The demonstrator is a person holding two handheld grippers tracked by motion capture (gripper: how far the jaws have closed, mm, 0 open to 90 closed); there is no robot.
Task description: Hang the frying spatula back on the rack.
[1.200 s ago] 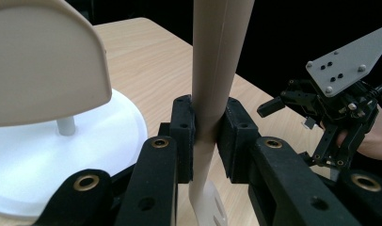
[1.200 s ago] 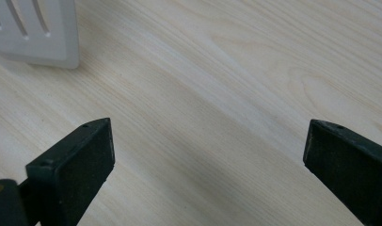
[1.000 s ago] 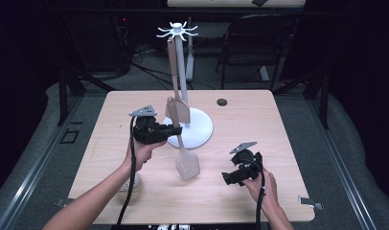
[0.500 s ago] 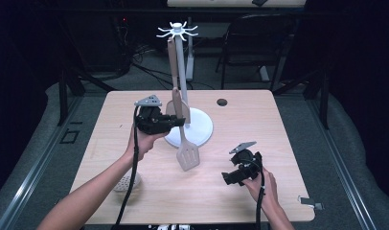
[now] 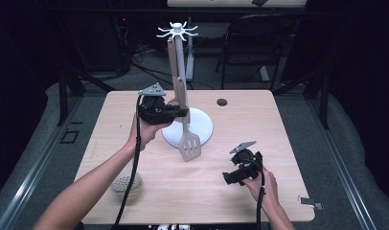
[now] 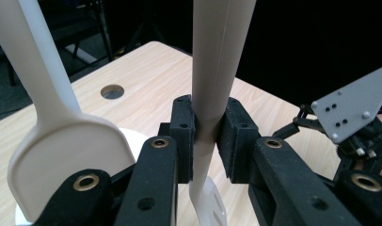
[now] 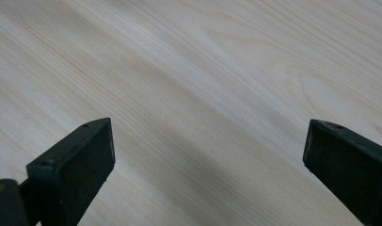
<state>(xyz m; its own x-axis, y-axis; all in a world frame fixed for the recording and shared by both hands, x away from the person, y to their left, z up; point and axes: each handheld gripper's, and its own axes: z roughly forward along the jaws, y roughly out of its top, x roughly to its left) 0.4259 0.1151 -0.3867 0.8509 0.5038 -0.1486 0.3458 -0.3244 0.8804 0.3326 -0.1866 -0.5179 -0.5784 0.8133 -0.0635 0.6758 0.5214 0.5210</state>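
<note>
A person sits at a pale wooden table [image 5: 288, 143] with a two-jaw gripper in each hand. The left gripper [image 5: 180, 113] is clamped on the handle of a slotted spatula [image 5: 187, 124], which hangs upright beside a white utensil stand [image 5: 180, 62] with a round base [image 5: 202, 125] and a ring of hooks [image 5: 177, 31] at the top. In the left gripper view the pads [image 6: 184, 136] squeeze the handle from both sides, and a second pale utensil [image 6: 62, 136] already hangs just beside it. The spatula's slotted blade points down, just above the table in front of the base. The step in hand appears to be hanging the spatula on the stand, or lifting it off; which one cannot be told. Done well, it likely means keeping the handle vertical, holding firmly so it does not swivel, and staying clear of the hanging utensil. The left forearm reaches forward from the lower left, wrist level. The right gripper [image 5: 240, 167] rests low near the table's right front, jaws spread wide over bare wood, holding nothing. A small round strainer [image 5: 125, 182] lies near the left forearm.
</note>
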